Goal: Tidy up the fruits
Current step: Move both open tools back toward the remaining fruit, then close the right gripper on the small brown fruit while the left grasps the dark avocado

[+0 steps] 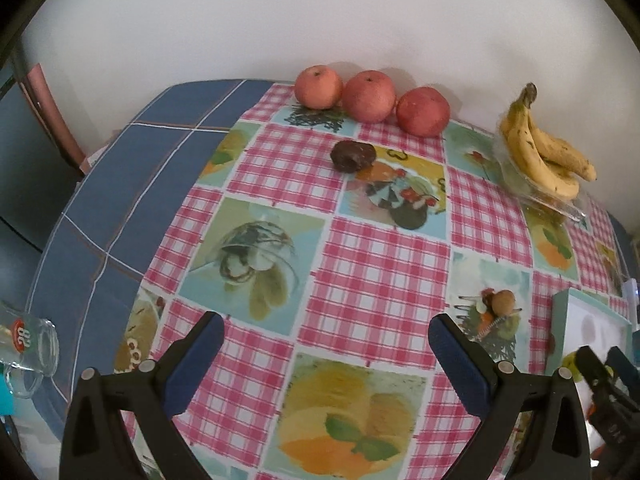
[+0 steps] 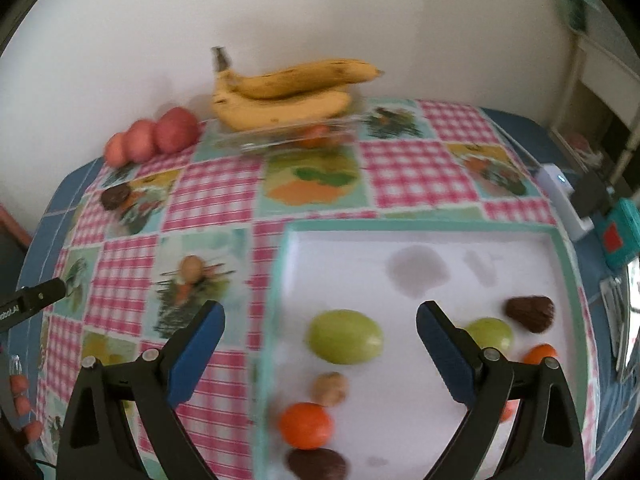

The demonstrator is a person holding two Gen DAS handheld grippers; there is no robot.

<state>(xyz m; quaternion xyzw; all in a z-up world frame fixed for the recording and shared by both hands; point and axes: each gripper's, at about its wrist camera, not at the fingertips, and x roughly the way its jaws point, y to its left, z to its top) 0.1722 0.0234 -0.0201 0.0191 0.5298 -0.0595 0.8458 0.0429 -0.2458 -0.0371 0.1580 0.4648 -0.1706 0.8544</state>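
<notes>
Hovering above the checked tablecloth (image 1: 372, 276), the left gripper (image 1: 326, 344) has its jaws spread wide, with nothing between the blue pads (image 1: 200, 356). Three red apples (image 1: 368, 96) sit in a row along the far edge of the table, against the white wall (image 1: 320, 20); neighbouring apples touch or nearly touch. A dark, wrinkled fruit (image 1: 353, 155) lies just in front of the middle apple. A bunch of bananas (image 1: 544, 148) rests in a clear plastic container (image 1: 560, 204) at the far right of the table. A small brown nut-like fruit (image 1: 503, 301) lies on the cloth near the right finger of the left gripper. A glass mug (image 1: 28, 356) stands beyond the table's left edge.

The right gripper (image 2: 320, 340) is also wide open and empty, positioned over the left part of a white tray with a teal rim (image 2: 420, 226). Tray contents:
- a green oval fruit (image 2: 345, 336) between the two fingers;
- a second green fruit (image 2: 490, 334), partly hidden behind the right finger;
- a dark brown fruit (image 2: 530, 313) near the right rim;
- a walnut-like piece (image 2: 330, 389);
- an orange fruit (image 2: 306, 426) just below it;
- another dark fruit (image 2: 316, 463) at the near edge;
- a small orange fruit (image 2: 540, 354) at the right.

The right wrist view is blurred, so fine detail cannot be told.
</notes>
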